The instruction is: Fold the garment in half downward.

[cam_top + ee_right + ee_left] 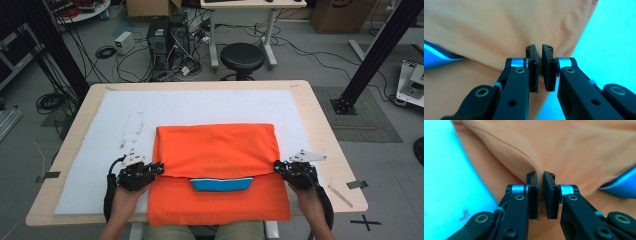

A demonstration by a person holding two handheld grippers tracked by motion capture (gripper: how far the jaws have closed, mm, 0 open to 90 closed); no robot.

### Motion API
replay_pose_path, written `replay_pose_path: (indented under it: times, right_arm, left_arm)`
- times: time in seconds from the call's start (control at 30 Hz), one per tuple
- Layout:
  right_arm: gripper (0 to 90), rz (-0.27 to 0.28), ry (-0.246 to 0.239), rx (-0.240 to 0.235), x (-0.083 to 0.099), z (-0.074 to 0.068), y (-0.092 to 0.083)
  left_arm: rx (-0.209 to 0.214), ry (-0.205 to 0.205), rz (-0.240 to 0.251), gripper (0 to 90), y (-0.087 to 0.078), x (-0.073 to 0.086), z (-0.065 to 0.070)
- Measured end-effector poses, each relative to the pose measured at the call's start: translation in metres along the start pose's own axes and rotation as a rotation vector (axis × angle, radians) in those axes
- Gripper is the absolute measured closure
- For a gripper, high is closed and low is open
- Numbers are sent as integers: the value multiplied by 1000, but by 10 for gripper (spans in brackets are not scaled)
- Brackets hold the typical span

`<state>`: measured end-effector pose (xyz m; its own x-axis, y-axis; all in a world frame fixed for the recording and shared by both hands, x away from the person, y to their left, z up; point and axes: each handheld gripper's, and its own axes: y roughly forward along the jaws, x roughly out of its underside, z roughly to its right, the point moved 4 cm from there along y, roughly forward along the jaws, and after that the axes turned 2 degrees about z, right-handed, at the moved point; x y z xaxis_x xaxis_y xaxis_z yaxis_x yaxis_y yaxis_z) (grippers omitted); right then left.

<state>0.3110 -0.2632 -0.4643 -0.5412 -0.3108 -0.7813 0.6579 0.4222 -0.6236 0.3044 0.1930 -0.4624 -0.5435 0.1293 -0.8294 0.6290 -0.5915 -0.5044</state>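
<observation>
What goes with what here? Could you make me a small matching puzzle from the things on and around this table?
Things:
1. orange shirt
2. blue collar
3. black stool
4. left gripper

Places or states:
A. on the floor beyond the table's far edge
B. pinching the folded cloth at its left edge
C. spread on the white mat, top part folded over
D. peeking out under the fold, near the middle

Pairs: 1-C, 2-D, 3-A, 4-B
</observation>
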Motion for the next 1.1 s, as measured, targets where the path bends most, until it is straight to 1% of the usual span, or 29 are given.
replay_pose_path:
  times: [0.1, 0.2, 0.33, 0.43, 0.5, 0.57, 0.63, 0.7, 0.77, 0.8, 0.87, 0.9, 0.93, 0.97, 1.0, 1.07, 1.1]
  right_arm:
    - [852, 19, 2, -8, 1, -2, -11]
    - [852, 30, -8, -23, 2, -5, -20]
    - [851, 44, -14, -39, 2, -9, -32]
    - [851, 57, -15, -57, 2, -15, -42]
    - [851, 61, -24, -63, 3, -20, -50]
    - [851, 62, -29, -76, 5, -25, -57]
    - [850, 56, -39, -80, 9, -29, -62]
    - [848, 36, -31, -80, 13, -31, -63]
    - [831, 16, -22, -78, 17, -32, -58]
    - [806, 8, -16, -80, 18, -31, -55]
    - [694, 13, -6, -77, 19, -31, -50]
    - [628, 21, 10, -76, 18, -30, -48]
    - [599, 33, 25, -76, 16, -27, -46]
    - [573, 48, 38, -77, 13, -25, -43]
    - [532, 64, 45, -67, 10, -21, -41]
    - [516, 78, 73, -55, 4, -14, -34]
    - [503, 82, 79, -44, 1, -9, -29]
  left_arm:
    - [47, -17, 10, 827, -9, 2, 0]
    - [79, -25, 15, 827, -17, 4, 2]
    - [107, -18, 17, 827, -26, 7, 6]
    - [125, -9, 7, 827, -35, 12, 9]
    - [141, -17, 8, 827, -40, 15, 11]
    - [165, -25, 5, 827, -46, 19, 12]
    - [180, -36, 4, 826, -49, 21, 12]
    - [179, -31, -13, 822, -49, 23, 12]
    - [170, -23, -28, 806, -46, 24, 11]
    - [155, -18, -30, 760, -44, 24, 10]
    - [104, -18, -26, 574, -41, 21, 5]
    - [88, -29, -16, 510, -39, 18, 1]
    - [65, -51, -4, 454, -37, 14, -4]
    - [43, -67, 6, 413, -34, 11, -10]
    - [29, -74, 18, 382, -31, 7, -14]
    - [2, -77, 40, 370, -25, -2, -23]
    - [-11, -77, 45, 353, -21, -6, -26]
